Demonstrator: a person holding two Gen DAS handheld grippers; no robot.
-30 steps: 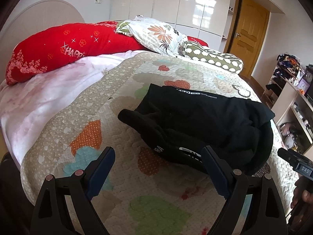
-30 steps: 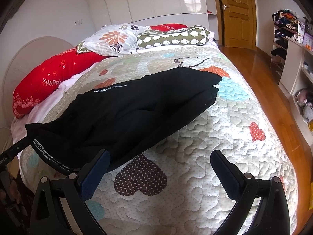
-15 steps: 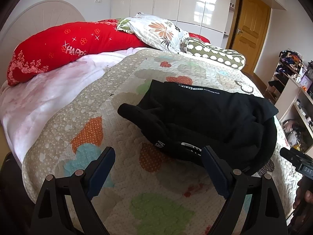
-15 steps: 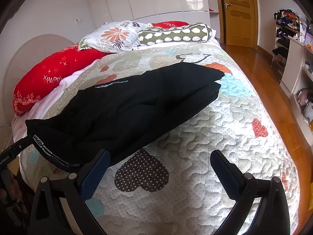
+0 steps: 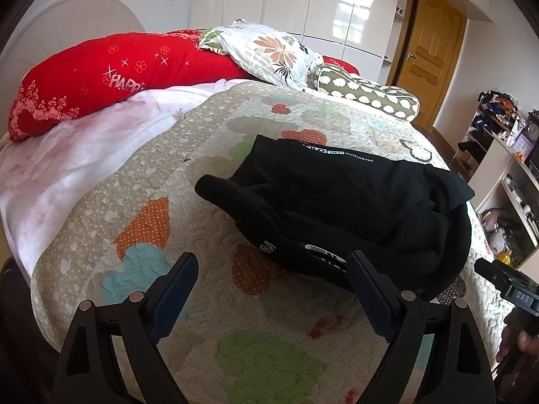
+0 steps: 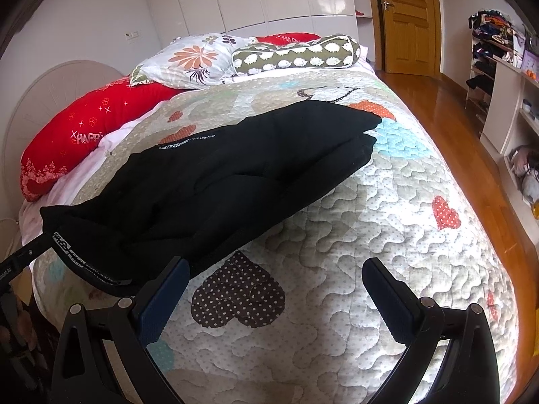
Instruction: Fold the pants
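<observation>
Black pants (image 5: 353, 202) lie folded lengthwise on the quilted bed cover (image 5: 141, 229), waistband with white lettering toward the near edge. In the right wrist view the same pants (image 6: 219, 181) stretch diagonally from the near left to the legs' ends at mid-bed. My left gripper (image 5: 271, 296) is open above the quilt, its right finger close to the waistband, nothing between the fingers. My right gripper (image 6: 274, 299) is open over the quilt just right of the waistband, holding nothing. The right gripper's body (image 5: 505, 286) and a hand show at the right edge of the left wrist view.
A red pillow (image 5: 111, 74), a floral pillow (image 5: 266, 50) and a green patterned bolster (image 5: 367, 96) lie at the head of the bed. A pink sheet (image 5: 60, 175) shows on the left. Shelves (image 6: 505, 77) and a wooden door (image 6: 407, 17) stand to the right.
Both grippers have drawn back and risen slightly, so the pants sit a little farther off. The pants have not moved and both grippers stay open.
</observation>
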